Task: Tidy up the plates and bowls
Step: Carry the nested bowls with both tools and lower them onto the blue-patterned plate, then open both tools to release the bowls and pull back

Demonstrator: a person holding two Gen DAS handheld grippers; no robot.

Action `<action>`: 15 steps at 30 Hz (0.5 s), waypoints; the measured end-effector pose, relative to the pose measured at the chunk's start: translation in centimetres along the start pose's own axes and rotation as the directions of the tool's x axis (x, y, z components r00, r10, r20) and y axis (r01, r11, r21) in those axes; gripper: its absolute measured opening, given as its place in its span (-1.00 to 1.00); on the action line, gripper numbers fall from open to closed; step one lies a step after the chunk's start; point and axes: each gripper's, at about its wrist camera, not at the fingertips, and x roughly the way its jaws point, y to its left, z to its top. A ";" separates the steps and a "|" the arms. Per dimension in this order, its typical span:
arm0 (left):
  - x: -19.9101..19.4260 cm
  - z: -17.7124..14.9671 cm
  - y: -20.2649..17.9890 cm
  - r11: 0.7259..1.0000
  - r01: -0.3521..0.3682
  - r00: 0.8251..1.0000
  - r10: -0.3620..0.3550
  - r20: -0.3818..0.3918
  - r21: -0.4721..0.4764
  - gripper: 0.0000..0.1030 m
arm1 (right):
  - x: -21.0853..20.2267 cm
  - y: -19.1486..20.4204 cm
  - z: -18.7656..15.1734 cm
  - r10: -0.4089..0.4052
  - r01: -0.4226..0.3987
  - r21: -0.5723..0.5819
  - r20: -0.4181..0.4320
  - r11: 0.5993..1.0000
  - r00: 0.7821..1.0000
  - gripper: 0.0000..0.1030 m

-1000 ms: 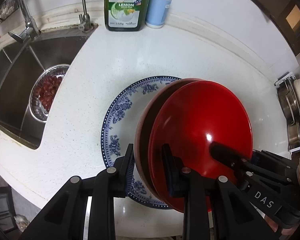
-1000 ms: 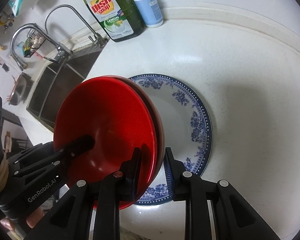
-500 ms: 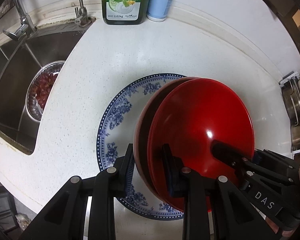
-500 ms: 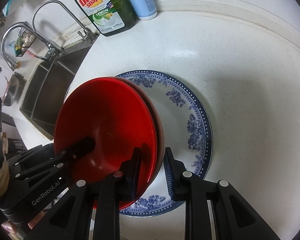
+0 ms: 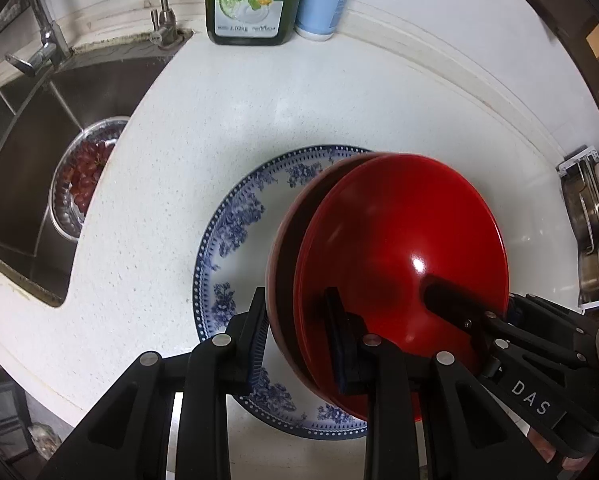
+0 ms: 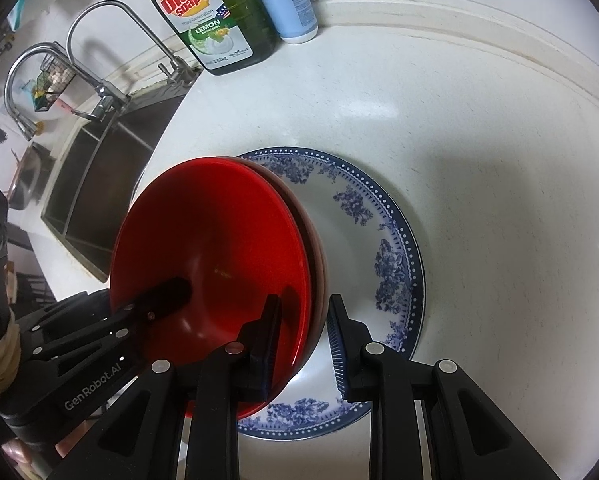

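Note:
Two stacked red bowls (image 5: 399, 248) (image 6: 215, 248) are held between both grippers, just above a blue-and-white patterned plate (image 5: 235, 240) (image 6: 379, 248) that lies on the white counter. My left gripper (image 5: 295, 332) is shut on the stack's left rim. My right gripper (image 6: 303, 340) is shut on the stack's right rim. Each gripper's inner finger reaches into the upper bowl. The plate's middle is hidden under the bowls.
A steel sink (image 5: 27, 168) (image 6: 95, 184) with a metal bowl of red fruit (image 5: 83, 172) lies to the left. A green dish soap bottle (image 5: 251, 0) (image 6: 211, 20) and a blue bottle (image 5: 323, 0) (image 6: 287, 4) stand at the back. Metal pans (image 5: 587, 236) sit at the right.
Both grippers have carried the red bowls down and forward, closer over the patterned plate. The grips have not changed.

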 end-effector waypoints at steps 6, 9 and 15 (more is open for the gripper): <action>-1.4 0.5 -0.2 0.996 -0.084 0.993 0.080 0.084 0.039 0.08 | -0.1 0.0 0.1 -0.004 0.004 -0.008 0.022 1.000 1.000 -0.49; -2.0 0.8 -0.5 0.992 -0.103 0.988 0.094 0.124 0.069 0.27 | -0.5 -0.3 0.2 -0.019 0.019 0.004 0.041 1.000 0.999 -0.23; -3.2 0.7 -0.8 0.985 -0.119 0.979 0.096 0.181 0.123 0.48 | -1.8 -0.8 0.4 -0.004 0.001 0.034 0.093 0.999 0.996 0.08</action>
